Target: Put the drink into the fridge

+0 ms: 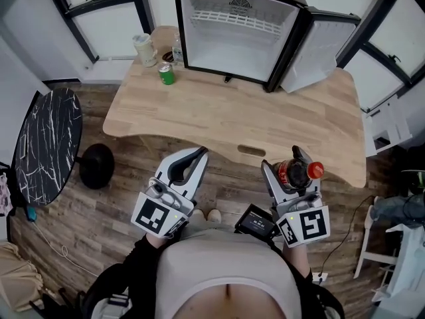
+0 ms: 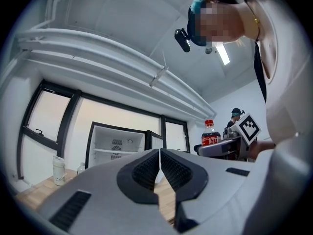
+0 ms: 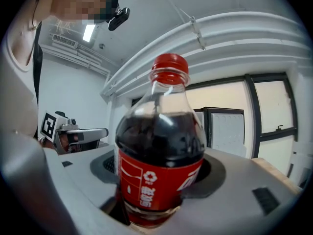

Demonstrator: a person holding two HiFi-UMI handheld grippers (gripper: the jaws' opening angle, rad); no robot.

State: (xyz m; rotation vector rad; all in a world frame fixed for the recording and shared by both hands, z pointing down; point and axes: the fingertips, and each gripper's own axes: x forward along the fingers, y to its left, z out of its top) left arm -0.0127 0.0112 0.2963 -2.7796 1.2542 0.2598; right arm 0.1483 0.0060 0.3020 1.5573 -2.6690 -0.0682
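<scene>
A dark cola bottle (image 1: pixel 297 172) with a red cap and red label sits clamped in my right gripper (image 1: pixel 287 173), held in front of the table's near edge. In the right gripper view the bottle (image 3: pixel 159 155) fills the middle, squeezed between both jaws. My left gripper (image 1: pixel 192 163) hangs beside it to the left, shut and holding nothing; in the left gripper view its pads (image 2: pixel 149 170) meet. The small fridge (image 1: pixel 236 28) stands open at the back of the wooden table (image 1: pixel 219 115), white and bare inside, door (image 1: pixel 319 52) swung to the right.
A green can (image 1: pixel 166 74), a white cup (image 1: pixel 145 49) and a small clear bottle (image 1: pixel 176 48) stand left of the fridge. A round black marble side table (image 1: pixel 46 145) stands on the floor at left. Another person (image 2: pixel 235 115) shows far off.
</scene>
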